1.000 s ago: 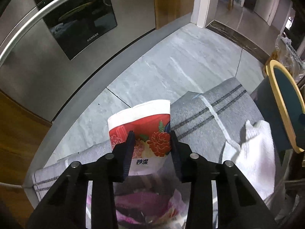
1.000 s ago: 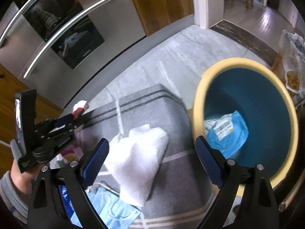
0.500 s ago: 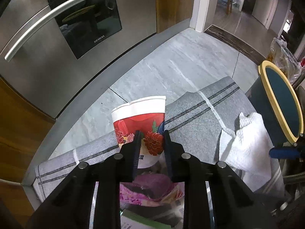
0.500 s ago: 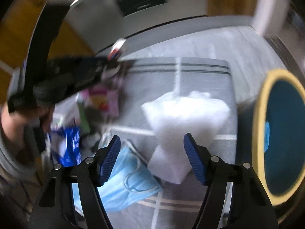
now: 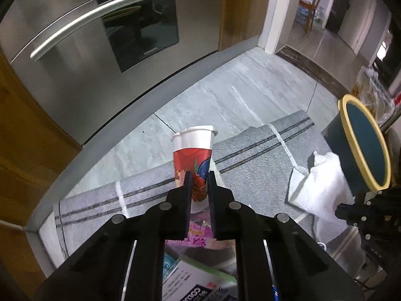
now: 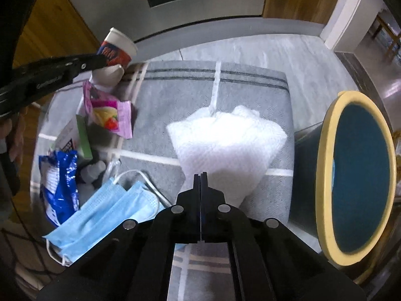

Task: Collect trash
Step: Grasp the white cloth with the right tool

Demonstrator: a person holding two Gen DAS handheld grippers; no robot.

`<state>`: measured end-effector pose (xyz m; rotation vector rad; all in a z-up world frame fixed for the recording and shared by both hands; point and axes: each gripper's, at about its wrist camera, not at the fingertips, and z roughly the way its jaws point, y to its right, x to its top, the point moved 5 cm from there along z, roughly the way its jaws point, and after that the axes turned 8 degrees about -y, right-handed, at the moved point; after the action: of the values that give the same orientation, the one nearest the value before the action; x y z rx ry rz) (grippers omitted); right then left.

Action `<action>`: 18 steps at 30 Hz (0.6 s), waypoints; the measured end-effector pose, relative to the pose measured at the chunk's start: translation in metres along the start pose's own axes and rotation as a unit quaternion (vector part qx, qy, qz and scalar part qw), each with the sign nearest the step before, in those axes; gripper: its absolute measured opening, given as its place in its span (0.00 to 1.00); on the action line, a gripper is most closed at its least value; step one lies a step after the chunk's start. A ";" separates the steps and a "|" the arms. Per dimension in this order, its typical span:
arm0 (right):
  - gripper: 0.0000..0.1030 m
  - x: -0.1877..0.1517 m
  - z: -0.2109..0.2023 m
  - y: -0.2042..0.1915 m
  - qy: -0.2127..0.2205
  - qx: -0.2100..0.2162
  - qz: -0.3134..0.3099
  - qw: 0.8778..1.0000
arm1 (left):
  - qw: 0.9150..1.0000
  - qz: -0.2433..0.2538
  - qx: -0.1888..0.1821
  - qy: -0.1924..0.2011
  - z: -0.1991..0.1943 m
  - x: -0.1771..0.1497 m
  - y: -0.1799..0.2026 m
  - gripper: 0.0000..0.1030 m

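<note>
My left gripper [image 5: 199, 179] is shut on a red and white paper cup [image 5: 194, 158], squeezed flat and lifted above the grey striped mat [image 5: 250, 160]; it also shows in the right wrist view [image 6: 116, 50]. My right gripper [image 6: 201, 178] is shut, its tips at the near edge of a white paper towel [image 6: 225, 140] on the mat; whether it pinches the towel is unclear. The dark bin with a yellow rim [image 6: 356, 175] stands at the right, also in the left wrist view [image 5: 363, 145].
On the mat's left lie a pink snack wrapper [image 6: 110, 115], a second paper cup [image 6: 107, 74], a green-edged box [image 6: 82, 138], a blue packet [image 6: 60, 180] and blue face masks [image 6: 105, 215]. A steel fridge [image 5: 87, 50] and wooden cabinets stand behind.
My left gripper squeezed tighter on the cup and lifted it. My right gripper swung from the bin towards the towel, came down and closed from wide open to shut.
</note>
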<state>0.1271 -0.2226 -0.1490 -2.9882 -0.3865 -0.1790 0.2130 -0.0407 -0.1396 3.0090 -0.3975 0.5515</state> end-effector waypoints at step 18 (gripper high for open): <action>0.47 0.000 -0.005 -0.013 0.024 -0.023 -0.036 0.999 | 0.993 -0.021 -0.054 0.098 -0.101 -0.011 0.000 0.11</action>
<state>0.1237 -0.2111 -0.1423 -3.0102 -0.4926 -0.2688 0.1689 -0.0278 -0.0492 2.8188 -0.3391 0.7874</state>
